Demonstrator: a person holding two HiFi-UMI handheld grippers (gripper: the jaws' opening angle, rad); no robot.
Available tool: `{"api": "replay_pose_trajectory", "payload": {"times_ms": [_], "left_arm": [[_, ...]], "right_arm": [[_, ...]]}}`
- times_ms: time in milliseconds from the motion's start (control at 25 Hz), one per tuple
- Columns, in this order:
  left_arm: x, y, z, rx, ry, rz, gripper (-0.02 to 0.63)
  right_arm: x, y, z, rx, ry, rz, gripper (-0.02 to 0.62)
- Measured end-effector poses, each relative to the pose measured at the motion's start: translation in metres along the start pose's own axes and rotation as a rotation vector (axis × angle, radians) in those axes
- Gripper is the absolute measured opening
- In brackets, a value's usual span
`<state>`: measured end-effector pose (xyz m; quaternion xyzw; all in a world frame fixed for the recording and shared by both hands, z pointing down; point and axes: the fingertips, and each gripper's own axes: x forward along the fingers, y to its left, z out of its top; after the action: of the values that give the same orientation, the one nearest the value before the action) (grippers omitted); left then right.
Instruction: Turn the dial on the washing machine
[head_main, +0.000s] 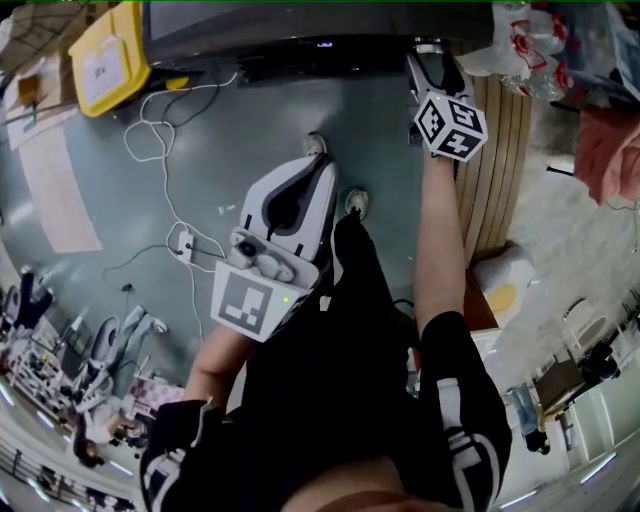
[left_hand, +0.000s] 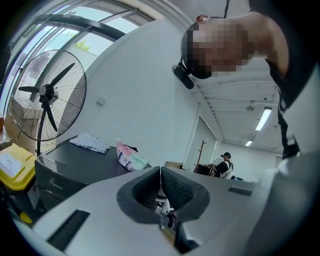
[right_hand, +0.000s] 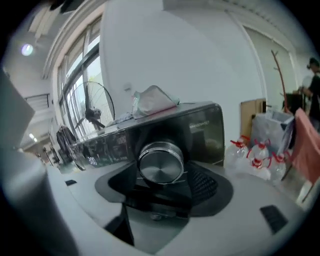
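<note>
The washing machine's black control panel (right_hand: 165, 131) fills the middle of the right gripper view, with a round silver dial (right_hand: 161, 162) sticking out of it. My right gripper (right_hand: 162, 181) is open around the dial, one pad on each side with a gap showing at both. In the head view the right gripper (head_main: 432, 55) reaches out to the dark machine (head_main: 300, 30) at the top edge, where the dial is hidden. My left gripper (head_main: 318, 172) hangs low over the floor, away from the machine. Its pads (left_hand: 150, 187) meet with nothing between them.
A yellow bin (head_main: 105, 55) stands left of the machine, with loose cables (head_main: 165, 150) and a power strip (head_main: 183, 243) on the floor. A wooden panel (head_main: 495, 170) runs along the right. Plastic bottles (right_hand: 255, 152) sit beside the machine, a bag (right_hand: 155, 102) on top. A standing fan (left_hand: 47, 100) is nearby.
</note>
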<state>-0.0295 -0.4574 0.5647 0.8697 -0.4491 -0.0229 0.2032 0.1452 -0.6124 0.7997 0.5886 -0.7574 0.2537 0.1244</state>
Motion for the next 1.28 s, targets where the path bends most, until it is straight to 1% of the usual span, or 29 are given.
{"api": "replay_pose_trajectory", "payload": {"times_ms": [80, 160, 200, 240, 280, 320, 400, 440, 480, 520, 560, 680, 760, 840, 920, 960, 1040, 1080, 1160, 1240, 1280], "left_arm": [[0.000, -0.001, 0.000, -0.001, -0.001, -0.004, 0.025], [0.001, -0.001, 0.001, -0.003, -0.001, -0.006, 0.025], [0.001, -0.002, 0.001, -0.004, 0.000, -0.007, 0.025], [0.001, -0.002, 0.000, -0.005, 0.003, -0.009, 0.025], [0.001, -0.001, 0.000, -0.003, 0.005, -0.009, 0.025], [0.001, 0.000, -0.001, 0.000, 0.007, -0.010, 0.025], [0.001, 0.003, -0.003, 0.009, 0.010, -0.009, 0.025], [0.001, 0.005, -0.005, 0.011, 0.013, -0.008, 0.025], [0.001, 0.006, -0.006, 0.011, 0.015, -0.007, 0.025], [0.000, 0.007, -0.006, 0.009, 0.018, -0.006, 0.025], [-0.002, 0.008, -0.006, 0.007, 0.020, -0.007, 0.025], [-0.012, 0.003, 0.000, 0.012, 0.015, -0.012, 0.025], [-0.022, -0.007, 0.009, 0.028, 0.002, -0.014, 0.025], [-0.037, -0.024, 0.021, 0.043, -0.013, -0.013, 0.025], [-0.059, -0.051, 0.036, 0.062, -0.030, -0.012, 0.025], [-0.074, -0.067, 0.045, 0.072, -0.037, -0.012, 0.025], [-0.108, -0.102, 0.066, 0.088, -0.064, -0.010, 0.025], [-0.125, -0.119, 0.077, 0.095, -0.084, -0.008, 0.025], [-0.158, -0.151, 0.099, 0.109, -0.118, 0.005, 0.025], [-0.192, -0.180, 0.118, 0.131, -0.146, 0.032, 0.025], [-0.208, -0.194, 0.126, 0.145, -0.162, 0.046, 0.025]], "right_arm": [[0.004, -0.002, -0.001, 0.103, -0.001, 0.046, 0.321], [0.006, -0.003, 0.000, 0.179, -0.005, 0.072, 0.321], [0.006, -0.003, 0.001, 0.197, -0.008, 0.072, 0.320], [0.005, -0.003, 0.002, 0.194, -0.009, 0.058, 0.313], [0.005, -0.002, 0.002, 0.156, -0.005, 0.025, 0.308], [0.005, -0.001, 0.002, 0.075, 0.006, -0.028, 0.303], [0.006, 0.002, 0.001, -0.144, 0.034, -0.146, 0.298], [0.007, 0.003, 0.001, -0.230, 0.042, -0.185, 0.299], [0.007, 0.005, 0.001, -0.285, 0.046, -0.207, 0.299], [0.007, 0.006, 0.001, -0.311, 0.048, -0.212, 0.300], [0.007, 0.006, 0.001, -0.312, 0.048, -0.206, 0.302], [-0.002, 0.010, 0.003, -0.259, 0.044, -0.177, 0.309], [-0.021, 0.016, 0.011, -0.215, 0.035, -0.164, 0.311], [-0.051, 0.028, 0.025, -0.157, 0.015, -0.133, 0.301], [-0.097, 0.046, 0.040, -0.097, -0.004, -0.093, 0.273], [-0.125, 0.056, 0.049, -0.079, -0.017, -0.079, 0.250], [-0.187, 0.078, 0.070, -0.046, -0.052, -0.051, 0.168], [-0.218, 0.090, 0.082, -0.029, -0.070, -0.032, 0.147], [-0.278, 0.112, 0.103, -0.014, -0.102, 0.008, 0.103], [-0.336, 0.135, 0.117, -0.022, -0.125, 0.058, 0.055], [-0.363, 0.146, 0.121, -0.031, -0.133, 0.087, 0.050]]}}
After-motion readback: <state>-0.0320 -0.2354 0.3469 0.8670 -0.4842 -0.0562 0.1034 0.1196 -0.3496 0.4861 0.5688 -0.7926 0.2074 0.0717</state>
